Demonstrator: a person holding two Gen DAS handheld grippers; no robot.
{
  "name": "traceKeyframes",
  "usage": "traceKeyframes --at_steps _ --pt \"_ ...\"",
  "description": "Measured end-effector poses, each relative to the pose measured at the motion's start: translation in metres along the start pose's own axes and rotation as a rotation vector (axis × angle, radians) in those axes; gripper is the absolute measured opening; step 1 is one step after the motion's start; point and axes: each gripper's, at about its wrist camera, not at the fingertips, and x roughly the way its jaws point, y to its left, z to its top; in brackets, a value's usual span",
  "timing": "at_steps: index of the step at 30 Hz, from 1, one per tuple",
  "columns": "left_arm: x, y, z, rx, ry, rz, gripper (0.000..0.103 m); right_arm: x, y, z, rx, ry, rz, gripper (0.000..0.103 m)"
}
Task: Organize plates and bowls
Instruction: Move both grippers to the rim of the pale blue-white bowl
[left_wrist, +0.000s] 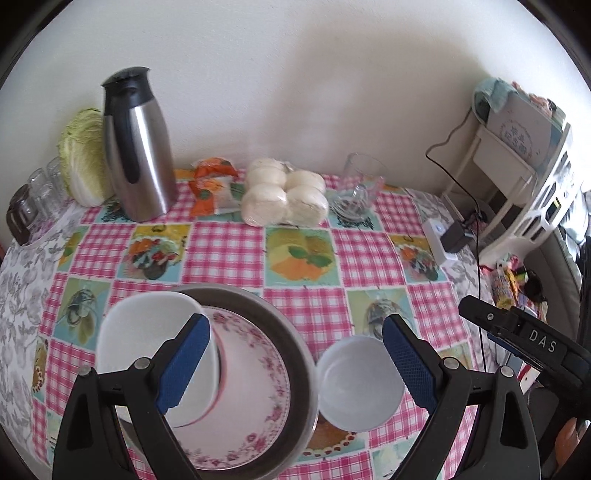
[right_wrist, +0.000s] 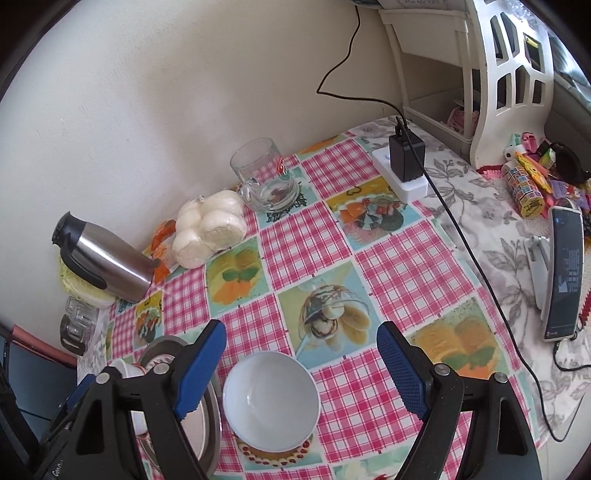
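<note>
My right gripper (right_wrist: 301, 363) hangs with its jaws spread wide and empty over the small white bowl (right_wrist: 270, 400), which sits near the table's front edge, slightly left of centre between my fingers. To take it cleanly I judge I should drop one finger inside the rim and one outside, then pinch the wall. My left gripper (left_wrist: 295, 358) is also wide open, holding nothing; the larger white bowl (left_wrist: 155, 350) lies by its left finger, resting in the flowered plate (left_wrist: 255, 376) inside the metal basin (left_wrist: 299, 350). Steamed buns (right_wrist: 208, 229) and glass mug (right_wrist: 264, 177) stand along the far edge by the wall.
</note>
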Motion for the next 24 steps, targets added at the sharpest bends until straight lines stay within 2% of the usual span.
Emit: traceKeyframes --at_steps 12,24 --pt "0.037 -0.014 -0.009 -0.014 0.096 -0.039 0.095 0.034 -0.020 -0.009 -0.021 0.112 -0.070 0.086" --pt "0.065 -0.022 -0.015 0.007 0.154 -0.017 0.094 0.071 -0.012 -0.024 -0.086 0.215 -0.069 0.086"
